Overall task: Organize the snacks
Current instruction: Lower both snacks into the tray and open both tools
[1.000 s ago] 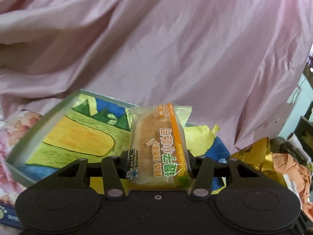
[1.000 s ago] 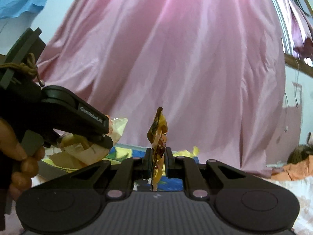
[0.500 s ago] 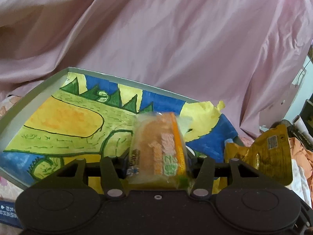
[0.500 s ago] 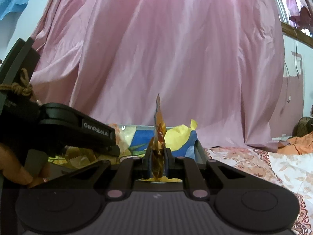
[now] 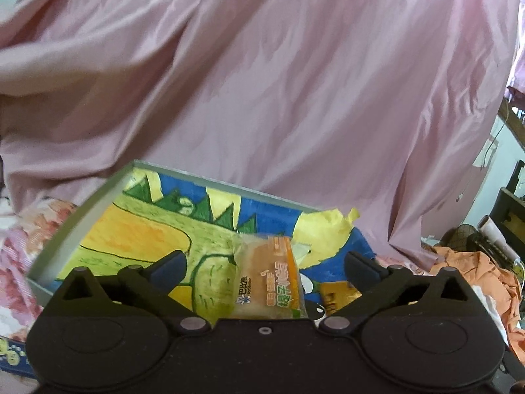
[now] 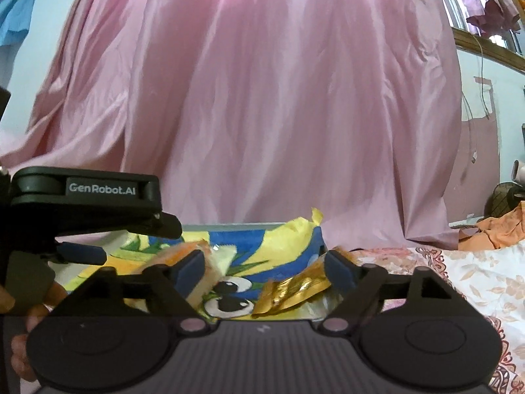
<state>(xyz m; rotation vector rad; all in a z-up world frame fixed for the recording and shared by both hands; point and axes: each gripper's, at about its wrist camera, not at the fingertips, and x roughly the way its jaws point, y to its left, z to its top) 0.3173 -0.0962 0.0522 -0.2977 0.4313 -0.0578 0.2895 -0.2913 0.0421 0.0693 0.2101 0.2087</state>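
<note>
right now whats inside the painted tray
A wrapped bread snack and a gold packet lie in the tray. Both open grippers hide its near edge.

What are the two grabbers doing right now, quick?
Left gripper: open, holding nothing; the bread packet lies loose between its fingers.
Right gripper: open, empty; the gold wrapper lies below.

Glossy clear plastic wraps the bread snack [image 5: 267,279]; gold packet [image 6: 292,290] shiny foil; pink curtain [image 5: 262,82] satiny cloth.
</note>
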